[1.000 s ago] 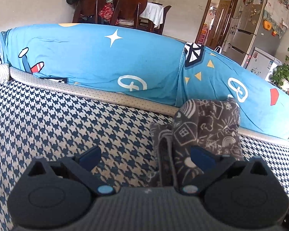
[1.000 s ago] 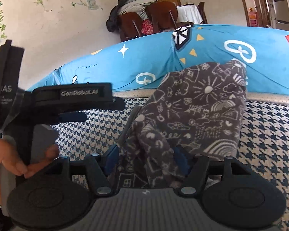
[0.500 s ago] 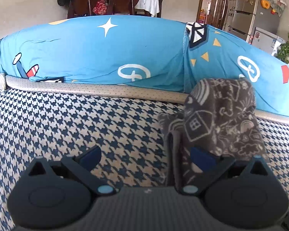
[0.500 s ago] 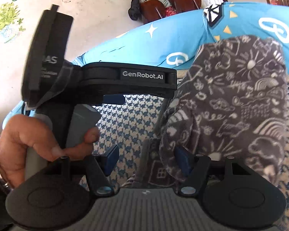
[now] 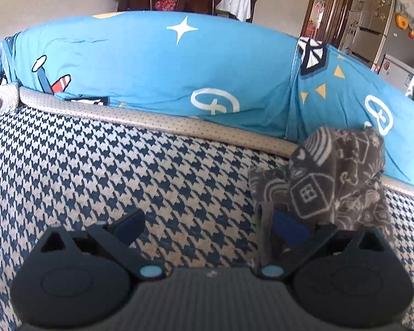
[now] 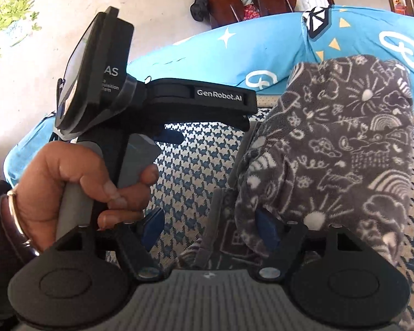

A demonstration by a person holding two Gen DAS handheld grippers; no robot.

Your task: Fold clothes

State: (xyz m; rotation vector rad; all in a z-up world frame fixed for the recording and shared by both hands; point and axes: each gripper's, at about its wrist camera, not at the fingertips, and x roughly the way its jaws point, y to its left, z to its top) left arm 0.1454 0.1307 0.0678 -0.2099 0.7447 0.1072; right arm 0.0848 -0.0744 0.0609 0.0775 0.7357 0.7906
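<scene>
The grey garment [image 6: 331, 149] with white doodles lies bunched on the houndstooth cushion [image 5: 124, 171], near the blue pillows [image 5: 151, 69] at the far side. In my left view it is at the right, just in front of the beige piping [image 5: 179, 122]. My right gripper [image 6: 209, 229] is opening; a fold of the garment sits between the fingers, draping over the right finger [image 6: 266, 230], but the pads do not press it. My left gripper [image 5: 208, 229] is released, its fingers wide apart over the cushion, and the garment's edge lies against its right finger [image 5: 289, 229]. My left hand [image 6: 77, 190] grasps that gripper's handle. Far behind stand wooden chairs [image 6: 251, 0].
</scene>
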